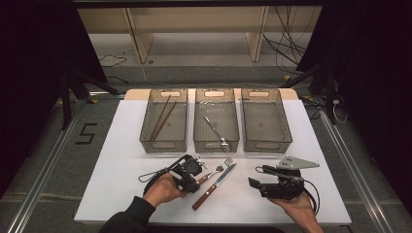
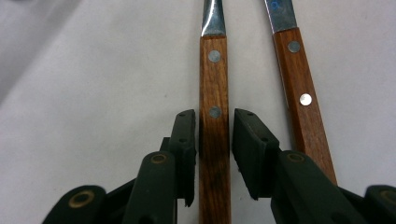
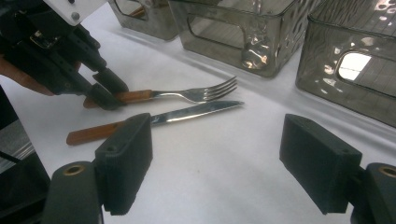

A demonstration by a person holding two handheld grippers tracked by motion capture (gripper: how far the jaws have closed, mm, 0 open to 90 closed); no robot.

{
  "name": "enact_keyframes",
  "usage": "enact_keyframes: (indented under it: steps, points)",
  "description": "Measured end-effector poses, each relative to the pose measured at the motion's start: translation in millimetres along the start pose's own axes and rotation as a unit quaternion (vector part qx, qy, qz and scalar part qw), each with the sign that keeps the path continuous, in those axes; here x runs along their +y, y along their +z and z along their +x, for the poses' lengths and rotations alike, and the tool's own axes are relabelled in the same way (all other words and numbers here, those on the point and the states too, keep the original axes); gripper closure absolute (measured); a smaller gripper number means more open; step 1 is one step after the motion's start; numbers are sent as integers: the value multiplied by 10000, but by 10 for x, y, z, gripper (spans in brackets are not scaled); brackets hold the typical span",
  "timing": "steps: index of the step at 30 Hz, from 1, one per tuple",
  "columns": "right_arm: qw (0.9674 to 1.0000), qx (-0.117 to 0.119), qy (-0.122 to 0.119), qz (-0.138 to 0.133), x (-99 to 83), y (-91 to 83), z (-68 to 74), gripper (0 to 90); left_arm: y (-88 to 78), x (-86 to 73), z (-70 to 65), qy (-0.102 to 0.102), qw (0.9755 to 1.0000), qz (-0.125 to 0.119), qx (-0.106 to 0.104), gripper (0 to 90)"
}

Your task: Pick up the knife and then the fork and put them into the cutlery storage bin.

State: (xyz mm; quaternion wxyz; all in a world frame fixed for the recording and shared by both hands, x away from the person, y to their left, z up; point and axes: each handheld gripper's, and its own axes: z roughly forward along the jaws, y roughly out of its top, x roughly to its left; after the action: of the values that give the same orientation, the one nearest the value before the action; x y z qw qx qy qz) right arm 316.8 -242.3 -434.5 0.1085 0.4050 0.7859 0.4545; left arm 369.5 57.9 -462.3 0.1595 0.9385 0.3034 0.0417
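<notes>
- White tabletop (image 1: 121, 145) below us, three smoky bins (image 1: 266, 121) at the back.
- Our left gripper (image 2: 214, 135) straddles the fork (image 1: 216, 170) handle; jaws not quite pinching, slivers of gap showing.
- Knife (image 1: 214, 186) lies just beside the fork.
- Our right gripper (image 3: 219, 158) hangs released, wide apart.

White table (image 1: 121, 160) with three bins (image 1: 216, 121), fork (image 1: 219, 168), knife (image 1: 216, 185).
</notes>
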Motion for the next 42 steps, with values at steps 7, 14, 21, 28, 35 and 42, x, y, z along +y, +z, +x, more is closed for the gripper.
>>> enact_keyframes:
  steps: [7, 14, 21, 28, 35, 42]
  points:
    - [10000, -14, -13, 12, 1, 4, 3, 264, -1, -2, 10, -4, 10000, -27, -61, 742]
    - [10000, -11, -15, 12, 1, 3, 8, 267, -2, -16, 25, -72, 9999, -99, -102, 754]
    - [10000, 4, -13, -13, 1, 4, 10, 268, -20, -33, 56, -53, 9997, -183, -165, 757]
    - [10000, 4, -28, -16, 5, 3, 19, 268, -93, -66, 103, -106, 9993, -297, -206, 757]
    - [9999, 61, -95, -126, 20, -3, 67, 268, -247, -81, 124, -80, 9984, -450, -332, 757]
    - [9982, 74, -467, -363, 67, -13, 221, 268, -402, -81, 89, 11, 9966, -642, -513, 757]
